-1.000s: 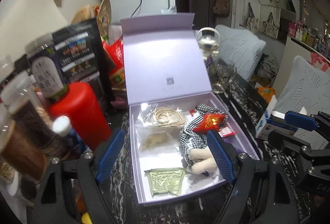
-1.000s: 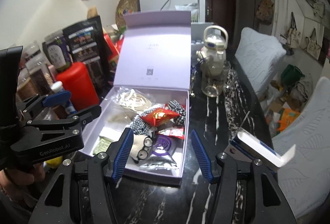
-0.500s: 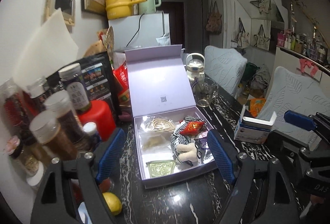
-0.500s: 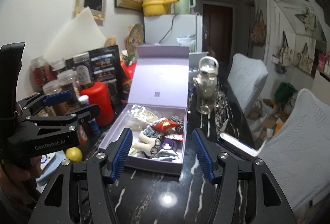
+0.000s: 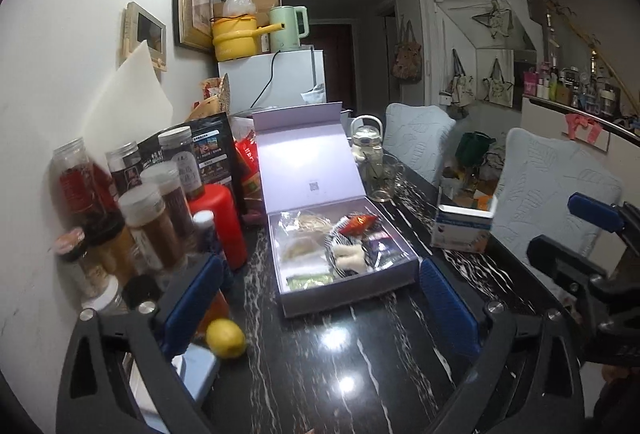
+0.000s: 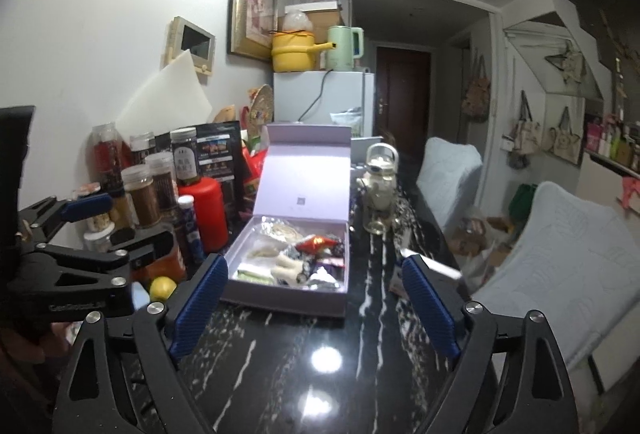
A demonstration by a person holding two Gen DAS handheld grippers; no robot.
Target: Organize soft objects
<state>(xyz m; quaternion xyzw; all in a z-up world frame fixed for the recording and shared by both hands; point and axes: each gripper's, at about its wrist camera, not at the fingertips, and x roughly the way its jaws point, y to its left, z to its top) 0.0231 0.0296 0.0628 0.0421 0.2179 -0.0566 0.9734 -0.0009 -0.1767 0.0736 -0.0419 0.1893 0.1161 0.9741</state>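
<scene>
A lilac box with its lid standing open sits on the black marble table. Inside lie a pale plush toy in checked cloth, a red packet, clear bags and a green sachet. My left gripper hovers well back from the box, its jaws opening wide with nothing between them. The same box shows in the right wrist view, where my right gripper is also back from it, jaws opening and empty. Each gripper appears in the other's view, the left gripper and the right gripper.
Spice jars, a red canister and a lemon crowd the table's left side. A glass teapot and glass cup stand behind the box. A white and blue carton is at its right, with padded chairs beyond.
Both grippers have drawn back from the box and risen, so it looks smaller and farther. Both pairs of jaws have spread wider. The box's contents have not moved.
</scene>
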